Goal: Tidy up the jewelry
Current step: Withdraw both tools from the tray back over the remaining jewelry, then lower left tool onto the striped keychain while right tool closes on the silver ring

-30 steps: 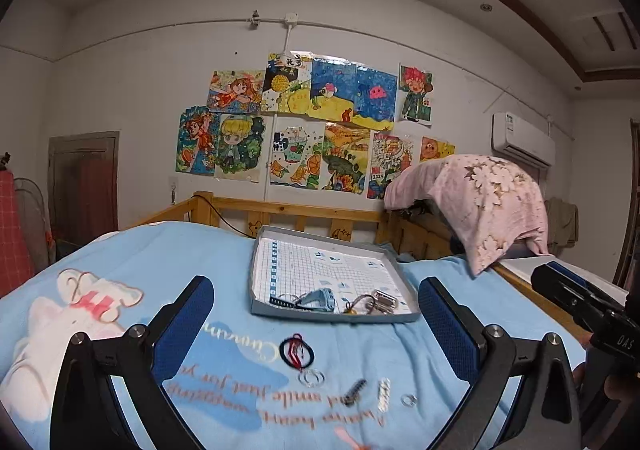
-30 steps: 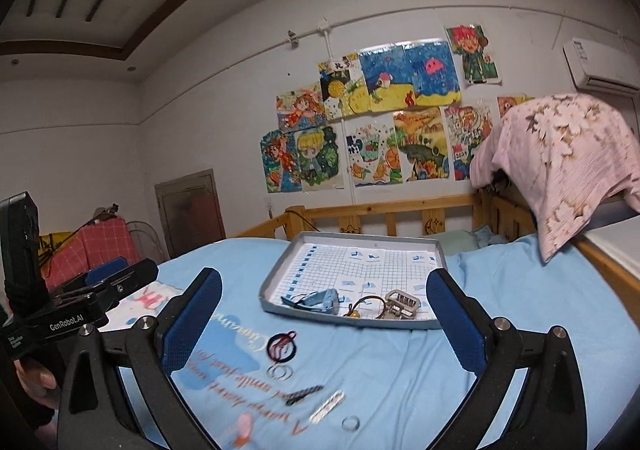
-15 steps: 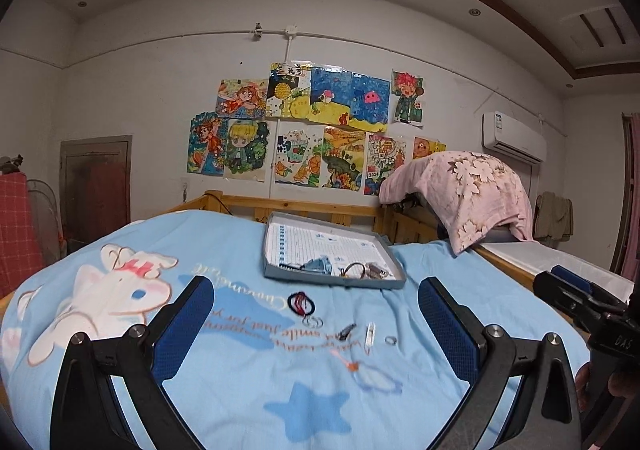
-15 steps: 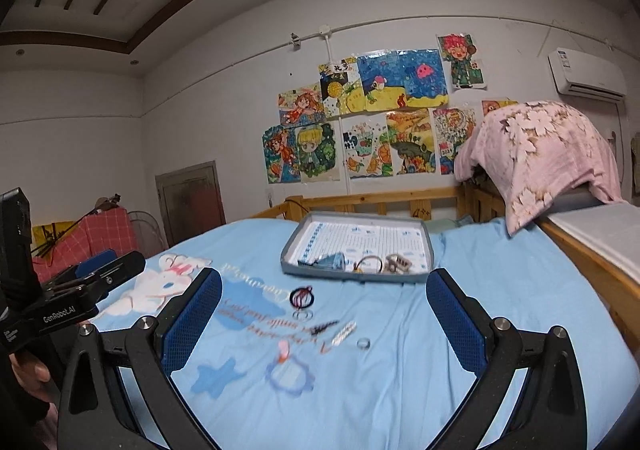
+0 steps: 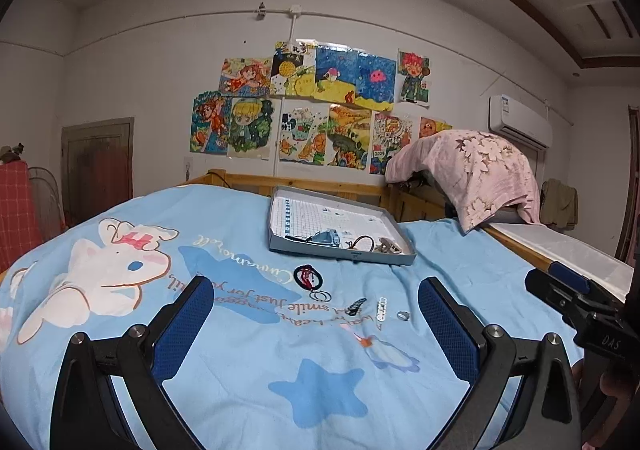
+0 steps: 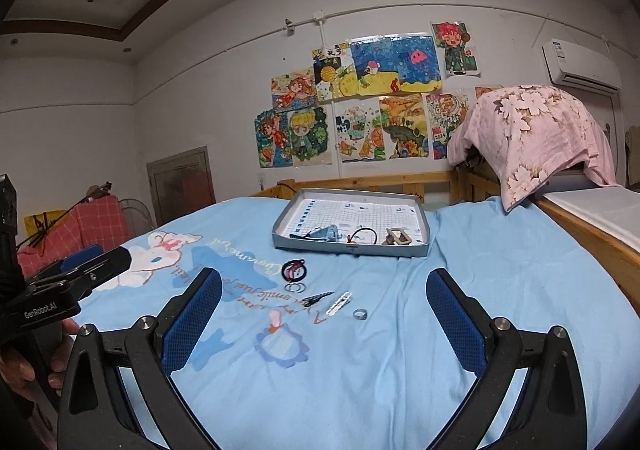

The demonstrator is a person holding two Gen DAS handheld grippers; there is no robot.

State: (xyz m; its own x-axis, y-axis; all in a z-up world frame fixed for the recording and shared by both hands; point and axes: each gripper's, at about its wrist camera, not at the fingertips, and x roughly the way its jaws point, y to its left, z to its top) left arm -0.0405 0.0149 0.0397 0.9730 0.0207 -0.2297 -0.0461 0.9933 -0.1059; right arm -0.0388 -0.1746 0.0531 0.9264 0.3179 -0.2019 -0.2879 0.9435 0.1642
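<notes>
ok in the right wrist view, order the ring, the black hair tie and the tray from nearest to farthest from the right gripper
1. Ring, on the sheet just ahead of the right gripper.
2. Black hair tie, farther back, to the left.
3. Tray, farthest, toward the headboard.

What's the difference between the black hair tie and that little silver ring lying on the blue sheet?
The black hair tie is a wider dark loop with red on it; the silver ring is a small, pale metal band. The hair tie lies closer to the grey tray, the ring closer to the cameras and further right. Both rest loose on the blue sheet, outside the tray, untouched by either tongs.
</notes>
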